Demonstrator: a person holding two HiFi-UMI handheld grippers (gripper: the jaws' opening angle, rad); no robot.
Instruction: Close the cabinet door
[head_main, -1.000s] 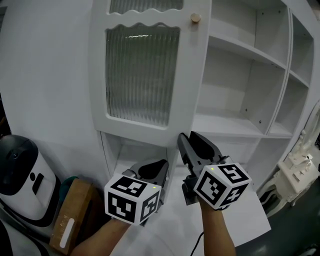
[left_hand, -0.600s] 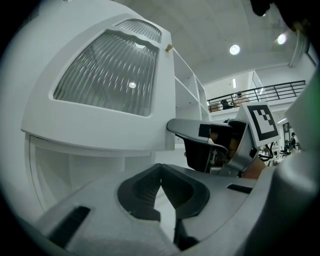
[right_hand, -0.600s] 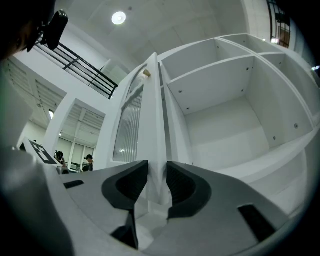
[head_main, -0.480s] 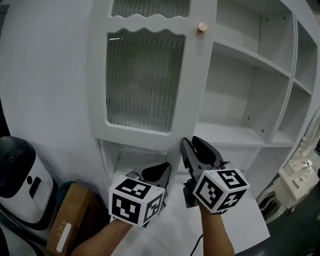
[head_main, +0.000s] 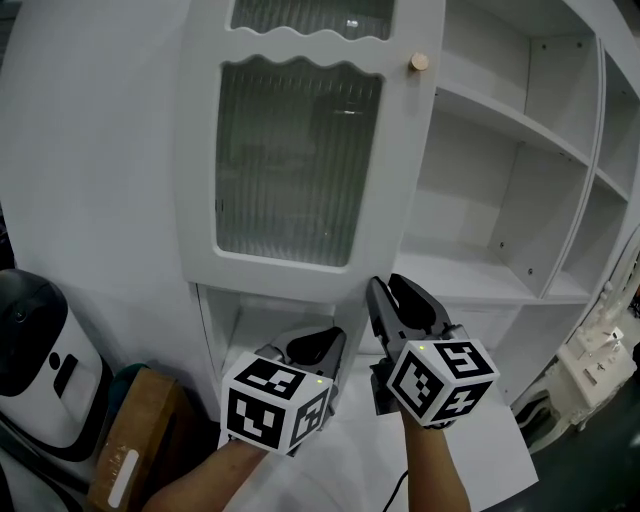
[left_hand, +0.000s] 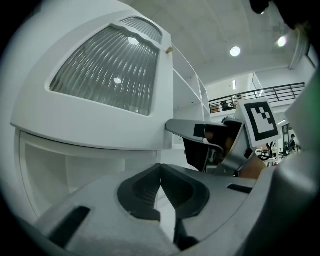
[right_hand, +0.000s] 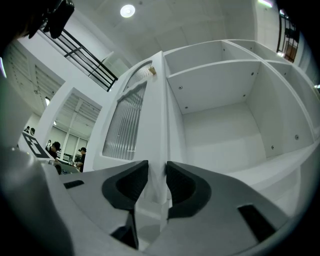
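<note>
1. At the lower left of the head view, a white machine (head_main: 35, 350) and a brown box (head_main: 135, 440) are sitting low beside the cabinet. They are under the door's path, so they are not getting in the way.
2. The left gripper (head_main: 312, 345) is hanging below the door. Its jaws are pressed together at the tips and are holding nothing. It is just beside the right gripper, so it should be staying low and out of the swing.
3. The cabinet door (head_main: 295, 160) is standing open in the middle of the frame. Its wavy glass is facing us and its little knob (head_main: 420, 62) is at the upper right.
4. The right gripper (head_main: 390, 285) is sitting at the door's bottom right corner. In the right gripper view its jaws are only a little apart, with the door's thin edge (right_hand: 159, 115) filling the gap. They look to be pinching it.
5. To do this step well, the right gripper should be swinging the door slowly in a round path and holding the edge straight so it is not slipping out.
6. At the right, the open shelves (head_main: 500, 110) are standing empty. Their front edges are close, so the gripper should be letting go before the door is meeting the frame.
</note>
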